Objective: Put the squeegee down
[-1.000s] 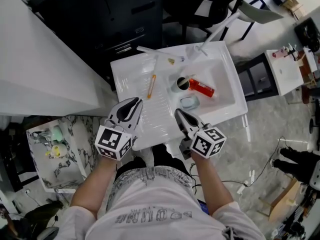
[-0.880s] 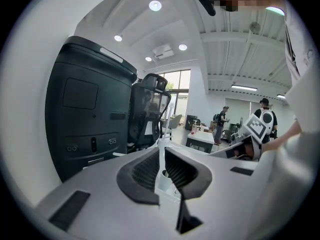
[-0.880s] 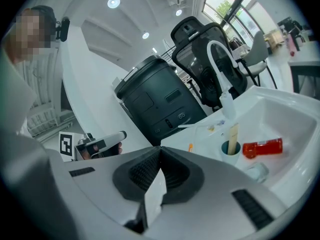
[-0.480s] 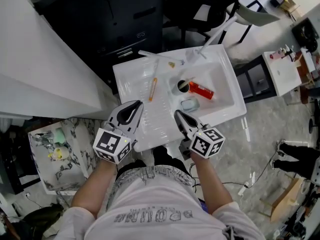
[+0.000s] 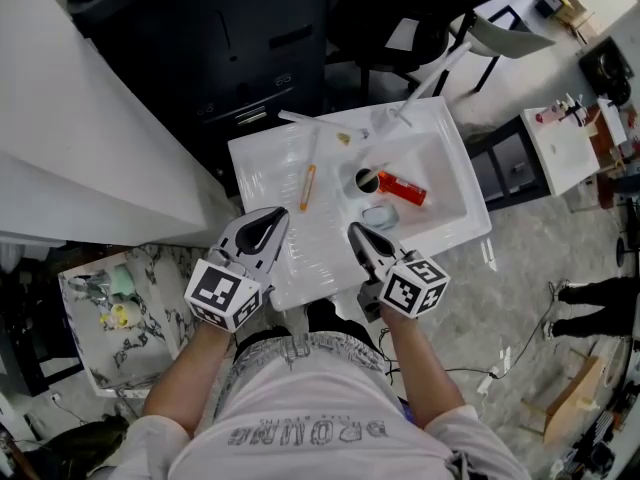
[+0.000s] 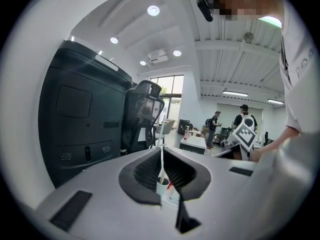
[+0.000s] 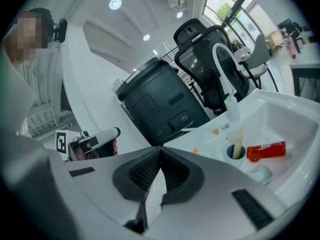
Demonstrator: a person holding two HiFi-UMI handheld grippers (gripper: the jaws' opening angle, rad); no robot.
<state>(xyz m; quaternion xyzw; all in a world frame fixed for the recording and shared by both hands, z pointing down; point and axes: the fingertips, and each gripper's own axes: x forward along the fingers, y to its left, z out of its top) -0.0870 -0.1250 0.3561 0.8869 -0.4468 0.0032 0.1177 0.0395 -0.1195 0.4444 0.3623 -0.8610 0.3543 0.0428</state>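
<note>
The squeegee point(image 5: 306, 180) lies flat on the white drainboard point(image 5: 262, 168), its pale blade toward the back and its orange-gripped handle pointing at me. In the right gripper view the squeegee point(image 7: 200, 130) shows as a thin white bar. My left gripper point(image 5: 272, 218) hovers over the drainboard's near left corner, just short of the handle. Its jaws have just been closing, nothing is between them, and they now meet point(image 6: 161, 154). My right gripper point(image 5: 357, 230) is shut and empty by the sink's front edge; its pads touch point(image 7: 160, 151).
The basin point(image 5: 450, 183) holds a red bottle point(image 5: 403, 185), a cup with a stick point(image 5: 367, 178) and a pale soap-like block point(image 5: 380, 213). A white faucet point(image 5: 430, 73) arches over the back. A black cabinet point(image 5: 250, 38) stands behind, and a marbled bin point(image 5: 110, 298) is at my left.
The left gripper's jaws have narrowed until they meet, and that gripper has lifted slightly. The squeegee stays on the drainboard. The right gripper has kept still.
</note>
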